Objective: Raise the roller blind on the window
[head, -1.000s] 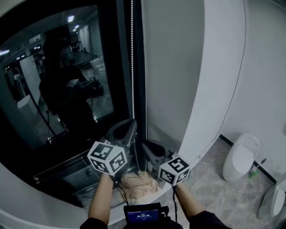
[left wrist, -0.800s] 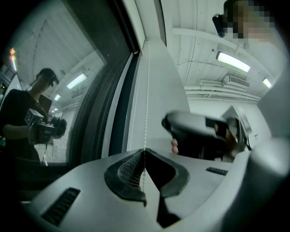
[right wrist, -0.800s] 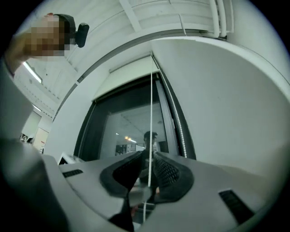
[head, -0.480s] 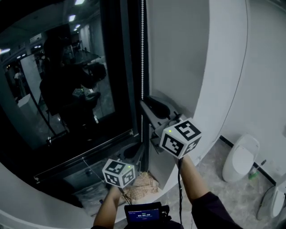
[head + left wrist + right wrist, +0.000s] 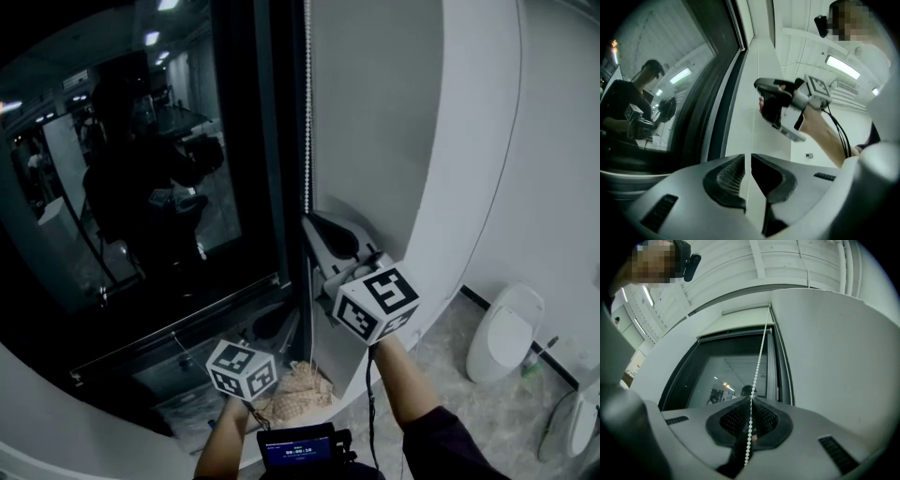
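A white bead chain [image 5: 307, 112] hangs beside the dark window's right frame. My right gripper [image 5: 309, 223] is at its lower end with jaws closing, and the chain [image 5: 759, 357] runs straight between its pads [image 5: 740, 420], which press on it. Below it, near the sill, my left gripper [image 5: 286, 323] points upward. In the left gripper view its jaws [image 5: 747, 157] stand a thin slit apart on the chain line, with the right gripper [image 5: 783, 108] above. The blind's pale bar [image 5: 745, 309] sits at the window's top.
The window glass [image 5: 141, 169] mirrors a person and room lights. A beige woven thing [image 5: 298, 389] lies on the sill, with a small screen device [image 5: 300, 450] below it. A white wall [image 5: 375, 141] flanks the chain. A toilet [image 5: 506, 328] stands on the floor to the right.
My right gripper has climbed from sill height up the chain and closed on it. My left gripper has dropped from mid-window down toward the sill.
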The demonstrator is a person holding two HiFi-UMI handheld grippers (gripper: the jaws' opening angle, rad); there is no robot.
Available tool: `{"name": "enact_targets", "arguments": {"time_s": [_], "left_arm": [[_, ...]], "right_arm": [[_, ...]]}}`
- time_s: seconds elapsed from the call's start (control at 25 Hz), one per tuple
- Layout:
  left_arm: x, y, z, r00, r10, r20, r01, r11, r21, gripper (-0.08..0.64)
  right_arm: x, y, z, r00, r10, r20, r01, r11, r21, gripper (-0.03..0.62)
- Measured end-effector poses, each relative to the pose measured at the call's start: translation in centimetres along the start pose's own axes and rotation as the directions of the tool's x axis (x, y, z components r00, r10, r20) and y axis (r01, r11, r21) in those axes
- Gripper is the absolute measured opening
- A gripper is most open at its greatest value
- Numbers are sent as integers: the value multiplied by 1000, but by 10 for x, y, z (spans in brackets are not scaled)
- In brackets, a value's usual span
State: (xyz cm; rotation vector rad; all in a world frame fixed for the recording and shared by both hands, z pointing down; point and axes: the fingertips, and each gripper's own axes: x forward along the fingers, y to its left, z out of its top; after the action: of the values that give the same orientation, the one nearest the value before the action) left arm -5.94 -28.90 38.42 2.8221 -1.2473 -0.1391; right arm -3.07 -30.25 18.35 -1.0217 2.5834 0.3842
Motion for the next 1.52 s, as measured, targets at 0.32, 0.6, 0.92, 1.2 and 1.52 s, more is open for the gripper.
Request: {"name": "enact_targets", "arguments": {"time_s": [0.32, 0.6, 0.92, 1.2, 1.52], "left_arm": [[-1, -7, 126, 975, -30, 221, 12, 997, 80, 15], [13, -17, 172, 968, -3, 250, -41, 984, 171, 16], [10, -9, 160, 963, 44, 265, -87, 985, 152, 14], [15, 19, 91, 984, 100, 146, -115, 989, 97, 14], [25, 35, -7, 991, 128, -47, -128, 992, 12, 14]], "right_arm": [[-28, 22, -100, 987, 23, -160, -10, 996, 84, 12], [-58, 61, -173, 963, 69, -262, -22, 984, 178, 12], [-84, 65, -196, 941, 42, -337, 29, 979, 202, 14], [-91, 37, -141, 978, -38, -205, 80, 976, 202, 15], [-92, 26, -96, 991, -77, -110, 95, 980, 176, 15]]}}
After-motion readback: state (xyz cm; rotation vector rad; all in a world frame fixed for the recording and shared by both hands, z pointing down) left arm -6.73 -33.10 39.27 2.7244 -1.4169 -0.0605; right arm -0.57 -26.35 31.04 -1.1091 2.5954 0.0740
